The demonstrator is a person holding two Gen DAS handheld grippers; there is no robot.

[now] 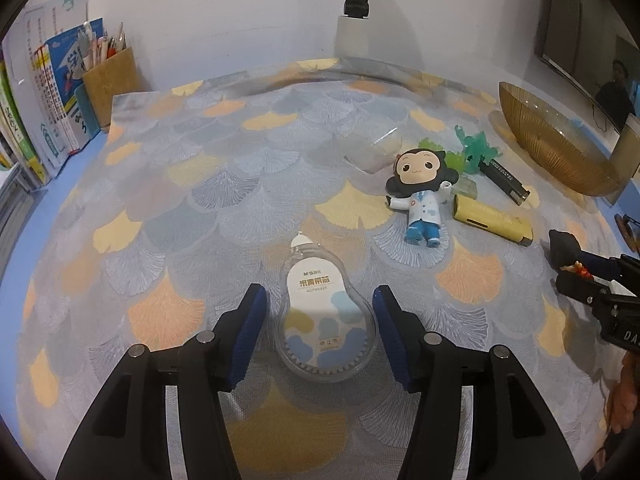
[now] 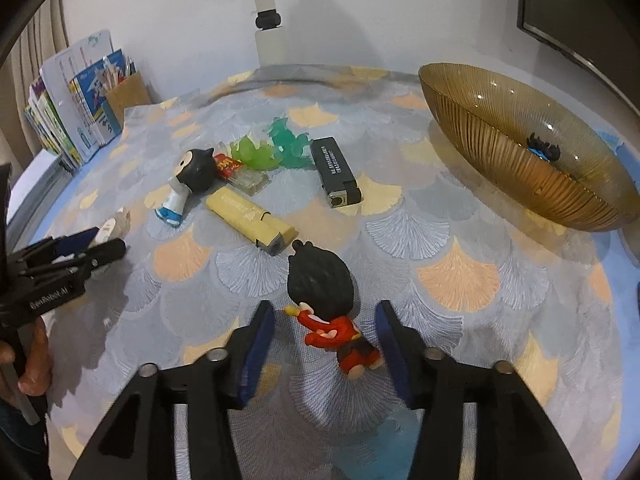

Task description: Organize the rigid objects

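Note:
My left gripper [image 1: 320, 300] is open around a clear correction-tape case [image 1: 326, 312] lying flat on the patterned cloth; its pads stand apart from the case on both sides. My right gripper [image 2: 326, 316] is open around a small red-clothed, black-haired figurine [image 2: 330, 312] lying on the cloth. A monkey figurine in a white coat [image 1: 420, 192] [image 2: 188, 184], a yellow lighter [image 1: 492, 220] [image 2: 250, 216], a black lighter [image 1: 504, 180] [image 2: 336, 172] and green plastic pieces [image 1: 476, 148] [image 2: 280, 146] lie further back. An amber glass bowl [image 1: 560, 148] [image 2: 500, 148] holds a small dark figure [image 2: 542, 150].
Books [image 1: 44, 100] and a pen holder [image 1: 110, 80] stand at the back left by the wall. A clear plastic box [image 1: 374, 152] lies near the monkey. A red-labelled clear lighter [image 2: 242, 174] lies beside the monkey. A white lamp post [image 2: 270, 20] stands at the back. A monitor [image 1: 592, 40] is at the right.

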